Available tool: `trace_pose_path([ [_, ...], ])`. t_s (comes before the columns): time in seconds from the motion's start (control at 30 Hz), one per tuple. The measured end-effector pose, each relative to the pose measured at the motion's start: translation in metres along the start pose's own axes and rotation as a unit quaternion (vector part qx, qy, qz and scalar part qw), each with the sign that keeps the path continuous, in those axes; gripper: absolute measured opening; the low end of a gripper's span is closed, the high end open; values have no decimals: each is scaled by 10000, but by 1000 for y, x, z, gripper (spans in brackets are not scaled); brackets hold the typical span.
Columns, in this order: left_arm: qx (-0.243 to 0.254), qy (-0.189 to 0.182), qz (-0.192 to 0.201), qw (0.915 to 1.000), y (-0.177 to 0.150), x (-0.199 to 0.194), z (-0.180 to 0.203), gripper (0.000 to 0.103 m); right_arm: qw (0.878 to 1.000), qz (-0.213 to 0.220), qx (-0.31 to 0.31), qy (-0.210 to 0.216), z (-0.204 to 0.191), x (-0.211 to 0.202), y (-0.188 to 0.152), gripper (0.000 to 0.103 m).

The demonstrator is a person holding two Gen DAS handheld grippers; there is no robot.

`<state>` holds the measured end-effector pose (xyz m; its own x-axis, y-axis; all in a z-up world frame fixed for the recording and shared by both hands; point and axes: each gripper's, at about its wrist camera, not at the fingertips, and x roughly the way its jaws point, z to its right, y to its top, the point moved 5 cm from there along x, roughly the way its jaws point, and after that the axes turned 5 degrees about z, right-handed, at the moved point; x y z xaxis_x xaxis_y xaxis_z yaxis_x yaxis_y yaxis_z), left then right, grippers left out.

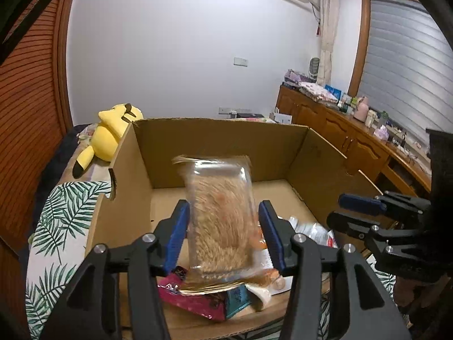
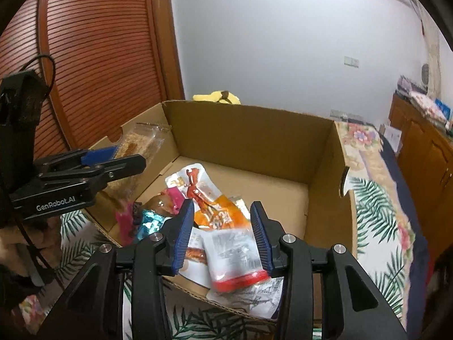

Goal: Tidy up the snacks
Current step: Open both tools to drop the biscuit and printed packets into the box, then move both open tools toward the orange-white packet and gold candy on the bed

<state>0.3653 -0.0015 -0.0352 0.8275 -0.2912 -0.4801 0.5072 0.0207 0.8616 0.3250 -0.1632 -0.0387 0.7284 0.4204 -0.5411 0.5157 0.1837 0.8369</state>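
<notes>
Box [image 1: 215, 144] sits open on the leaf-print cloth [image 1: 61, 226], snacks piled at its near end. My left gripper [image 1: 223, 238] has the clear bag [image 1: 220, 218] of tan shreds between its blue pads, upright and blurred over the pile; there's a sliver of gap on each side, so I can't tell whether the pads grip it. My right gripper [image 2: 222, 236] hangs half open over the near edge, a white-and-red packet [image 2: 236, 257] between its jaws, pads not pressing. An orange pack [image 2: 215, 212] lies just behind, pink [image 2: 124, 223] and teal [image 2: 150, 225] wrappers to its left. Yellow plush [image 1: 110, 133] lies beyond the box.
</notes>
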Motion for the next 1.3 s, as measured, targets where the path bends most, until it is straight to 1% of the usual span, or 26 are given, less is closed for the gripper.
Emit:
trace_pose_path([
  [0.07,-23,-10,83,10000,1,-3,-1,54,10000,0,2,-7,2,1,2,46],
  [0.1,-25,-20,101,9999,1,-4,-1,58,10000,0,-6,-5,1,0,2,46],
  [0.13,-18,-32,126,9999,2,-5,0,61,10000,11,-4,3,0,-1,1,46],
  [0.37,154,9,202,9997,2,-16,7,63,9998,206,-50,58,-13,-26,-2,47],
  [0.53,288,-33,318,9991,0,-34,17,74,9992,387,-73,70,-22,-58,-8,54],
  [0.57,312,-49,347,9989,-1,-39,20,75,9990,429,-60,64,-23,-66,-10,56],
  [0.63,359,-98,389,9985,-4,-49,25,76,9988,483,-24,52,-23,-81,-15,63],
  [0.67,389,-111,394,9984,-5,-52,28,76,9987,503,-17,36,-23,-87,-18,64],
  [0.7,441,-126,404,9981,-8,-57,32,78,9986,520,-10,-4,-22,-94,-22,65],
  [0.8,607,-130,472,9970,-16,-70,42,83,9985,530,-9,-122,-20,-108,-32,73],
  [0.87,665,-158,503,9964,-24,-77,49,86,9984,522,-14,-229,-17,-114,-40,73],
  [1.07,695,-328,370,9964,-53,-88,67,86,9986,380,91,-366,-6,-132,-73,73],
  [1.17,546,-487,240,9970,-73,-91,74,86,9985,358,135,-398,-3,-139,-82,73],
  [1.3,466,-595,2,9971,-97,-93,81,86,9975,394,69,-582,6,-145,-97,74],
])
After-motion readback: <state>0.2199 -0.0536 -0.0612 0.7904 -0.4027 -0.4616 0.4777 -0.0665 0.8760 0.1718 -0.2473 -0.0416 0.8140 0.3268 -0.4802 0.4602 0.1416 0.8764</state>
